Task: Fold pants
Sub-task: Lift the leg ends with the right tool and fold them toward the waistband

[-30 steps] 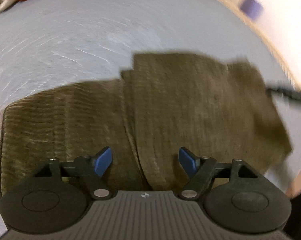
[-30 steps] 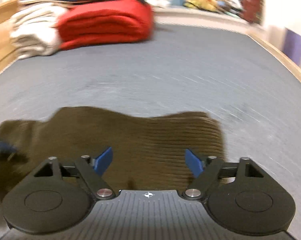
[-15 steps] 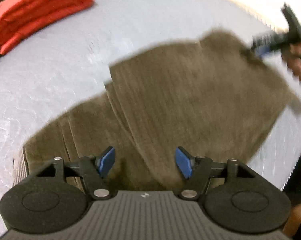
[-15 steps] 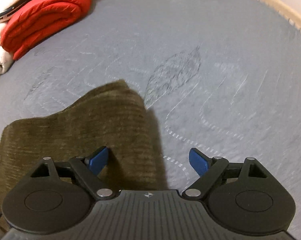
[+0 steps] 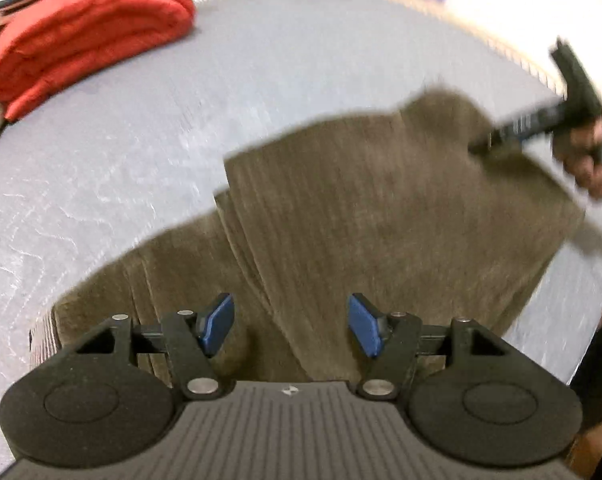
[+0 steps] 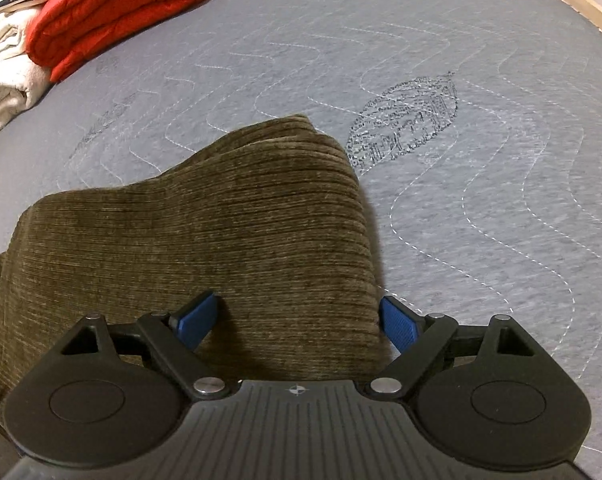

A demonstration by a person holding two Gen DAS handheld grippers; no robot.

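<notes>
Corduroy, olive-brown and ribbed: the pants lie partly folded on the grey quilted mat, one layer doubled over another, with a raised hump at the far corner in the right wrist view. Your right gripper hangs released, jaws wide, straddling the right edge of the fabric with one blue pad on each side of it; neither pad presses the cloth. Your left gripper is narrowing its jaws just above the seam where the upper layer overlaps the lower, with corduroy below the gap and nothing pinched between the pads.

To do this step well, catch both layers together at the edge, not the top one alone, or the fold will probably slide apart as you lift. Bite at matching spots with both tools so the edge rises level. Flatten that hump before the next fold. Keep clear of the folded red quilted blanket at the far left.
</notes>
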